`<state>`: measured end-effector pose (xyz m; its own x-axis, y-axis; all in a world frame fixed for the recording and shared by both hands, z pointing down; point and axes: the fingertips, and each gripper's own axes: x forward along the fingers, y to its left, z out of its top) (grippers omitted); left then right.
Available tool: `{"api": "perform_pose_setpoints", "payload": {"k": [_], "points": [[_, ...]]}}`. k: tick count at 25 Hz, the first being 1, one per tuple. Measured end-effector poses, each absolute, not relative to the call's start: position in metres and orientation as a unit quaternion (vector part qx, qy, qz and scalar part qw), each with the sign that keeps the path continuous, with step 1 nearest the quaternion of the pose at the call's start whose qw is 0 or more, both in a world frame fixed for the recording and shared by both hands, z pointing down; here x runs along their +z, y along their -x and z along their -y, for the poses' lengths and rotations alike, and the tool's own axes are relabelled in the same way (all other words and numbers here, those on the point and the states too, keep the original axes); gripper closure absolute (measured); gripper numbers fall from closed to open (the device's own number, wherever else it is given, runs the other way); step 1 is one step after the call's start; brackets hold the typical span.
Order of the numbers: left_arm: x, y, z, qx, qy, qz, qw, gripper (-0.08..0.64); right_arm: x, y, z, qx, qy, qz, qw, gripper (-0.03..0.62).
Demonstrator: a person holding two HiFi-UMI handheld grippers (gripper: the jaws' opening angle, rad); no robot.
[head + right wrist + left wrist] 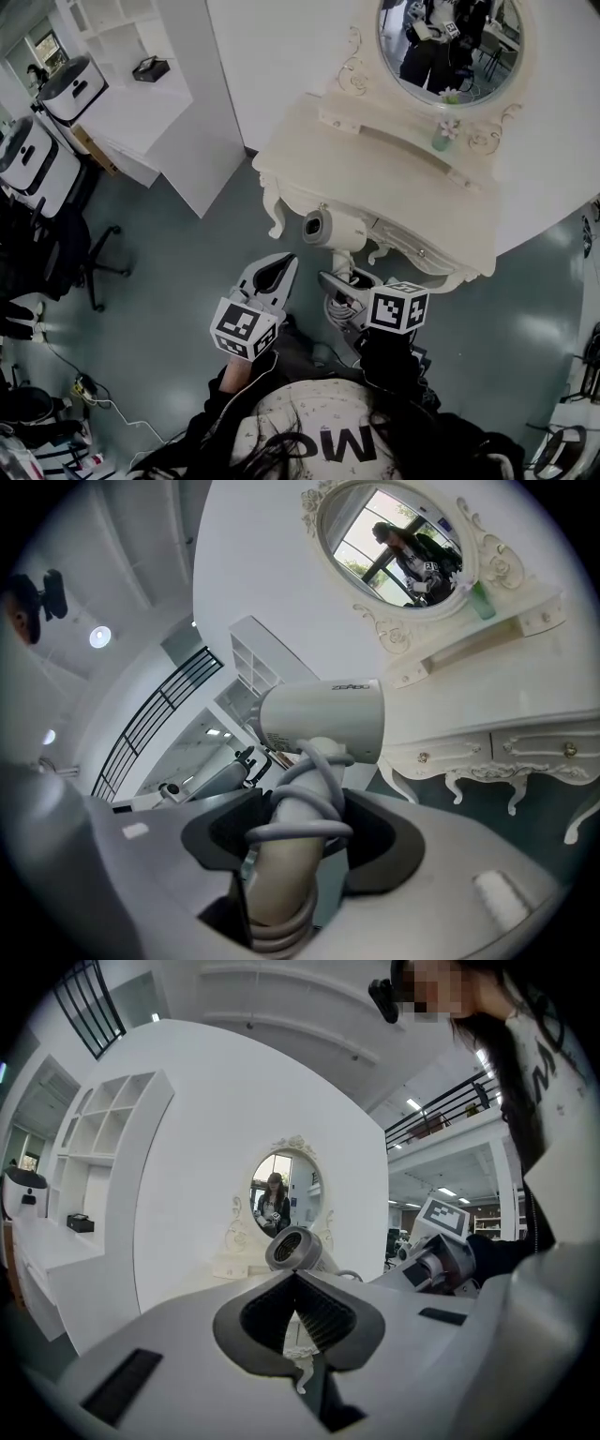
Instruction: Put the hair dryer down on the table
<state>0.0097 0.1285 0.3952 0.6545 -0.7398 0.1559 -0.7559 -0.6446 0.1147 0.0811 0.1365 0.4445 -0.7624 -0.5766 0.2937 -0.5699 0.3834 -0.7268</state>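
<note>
Hair dryer point(333, 228) rests on nothing yet: it is carried in the air at the near edge of the cream dressing-table tabletop point(375, 173), so the setting-down is not done. Its smooth, pale, tube-shaped barrel lies roughly level with one round end facing left. The handle drops into the right gripper point(342, 284), whose jaws are clamped on it. A grey cord point(314, 761) is wound in several loops round the handle, and the jaws press on cord and handle together. That grip, I judge, keeps the cable from swinging and holds the barrel level for placing. The left gripper point(275, 274) hangs just left of the hair dryer, apart from it. Its dark ribbed jaws are brought together with nothing between them, and it seems idle, since one grip is enough. The tabletop is glossy and bare in the middle, with a scalloped edge, curved carved legs and small drawer knobs. At its far side a low shelf bears a little green bottle point(441, 141) under an oval mirror point(450, 37) in a scrolled frame. Below lies a dull grey-green floor point(187, 309).
</note>
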Motion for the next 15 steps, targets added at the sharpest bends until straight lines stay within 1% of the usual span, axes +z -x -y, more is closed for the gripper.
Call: {"api": "perform_pose_setpoints", "payload": {"k": [15], "points": [[0.398,0.066,-0.038,0.046,-0.92,0.379,0.085,0.563,0.445,-0.006,-0.052,-0.441,0.373,-0.816,0.02,0.325]]}}
